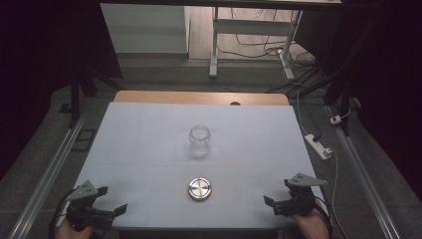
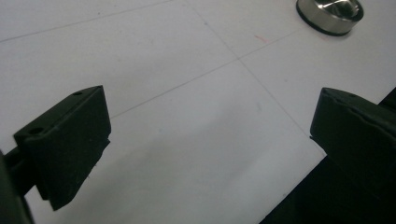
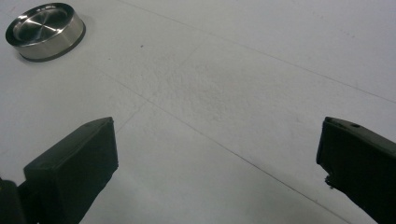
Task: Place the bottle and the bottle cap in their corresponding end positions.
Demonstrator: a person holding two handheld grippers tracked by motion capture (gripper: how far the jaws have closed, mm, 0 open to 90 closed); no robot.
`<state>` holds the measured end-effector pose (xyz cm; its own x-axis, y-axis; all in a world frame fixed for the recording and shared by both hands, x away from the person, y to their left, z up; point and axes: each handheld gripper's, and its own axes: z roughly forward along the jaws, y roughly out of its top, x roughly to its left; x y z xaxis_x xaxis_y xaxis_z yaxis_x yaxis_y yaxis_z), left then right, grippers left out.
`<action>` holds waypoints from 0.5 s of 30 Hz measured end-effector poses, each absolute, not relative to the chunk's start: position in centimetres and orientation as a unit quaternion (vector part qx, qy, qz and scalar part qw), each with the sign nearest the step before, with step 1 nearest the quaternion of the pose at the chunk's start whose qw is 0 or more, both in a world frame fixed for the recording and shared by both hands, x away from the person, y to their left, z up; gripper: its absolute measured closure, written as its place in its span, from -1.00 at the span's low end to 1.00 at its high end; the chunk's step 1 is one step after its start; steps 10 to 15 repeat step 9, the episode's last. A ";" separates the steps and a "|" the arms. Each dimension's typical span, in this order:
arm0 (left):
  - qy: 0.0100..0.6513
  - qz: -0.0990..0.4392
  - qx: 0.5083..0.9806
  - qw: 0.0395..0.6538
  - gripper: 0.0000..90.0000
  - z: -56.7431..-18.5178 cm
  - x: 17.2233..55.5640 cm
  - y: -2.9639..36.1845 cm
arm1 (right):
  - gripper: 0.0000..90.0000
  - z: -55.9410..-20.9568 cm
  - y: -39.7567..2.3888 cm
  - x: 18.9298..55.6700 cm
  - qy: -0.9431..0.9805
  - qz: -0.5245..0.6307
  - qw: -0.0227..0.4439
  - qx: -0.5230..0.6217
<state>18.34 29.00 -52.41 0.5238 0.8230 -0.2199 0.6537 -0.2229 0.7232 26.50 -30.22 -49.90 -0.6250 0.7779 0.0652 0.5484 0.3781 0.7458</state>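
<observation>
A clear glass jar (image 1: 199, 141) stands upright and lidless at the middle of the white table (image 1: 149, 144). Nearer the front edge lies a round metal lid (image 1: 199, 189), flat on the table; it also appears at the top right of the left gripper view as the lid (image 2: 330, 14) and at the top left of the right gripper view as the lid (image 3: 45, 31). My left gripper (image 1: 112, 200) rests at the front left corner, open and holding nothing. My right gripper (image 1: 276, 193) sits at the front right, open too, with bare table between its jaws.
A wooden strip (image 1: 199, 97) borders the table's far edge. Metal rails (image 1: 54, 167) run along both sides. A white power strip (image 1: 318, 146) and cables lie on the floor to the right. A desk frame (image 1: 249, 35) stands farther back.
</observation>
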 end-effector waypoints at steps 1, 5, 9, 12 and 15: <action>0.478 0.107 0.776 0.398 -1.00 -52.4 18.3 29.0 | -1.00 -49.9 -30.2 26.4 0.816 0.381 0.150 0.407; 0.483 0.113 0.778 0.386 -1.00 -52.4 18.0 29.1 | -1.00 -49.9 -30.4 26.2 0.817 0.375 0.148 0.412; 0.490 0.109 0.773 0.388 -1.00 -52.5 18.1 29.2 | -1.00 -49.8 -30.5 26.1 0.815 0.374 0.146 0.418; 0.490 0.109 0.773 0.388 -1.00 -52.5 18.1 29.2 | -1.00 -49.8 -30.5 26.1 0.815 0.374 0.146 0.418; 0.490 0.109 0.773 0.388 -1.00 -52.5 18.1 29.2 | -1.00 -49.8 -30.5 26.1 0.815 0.374 0.146 0.418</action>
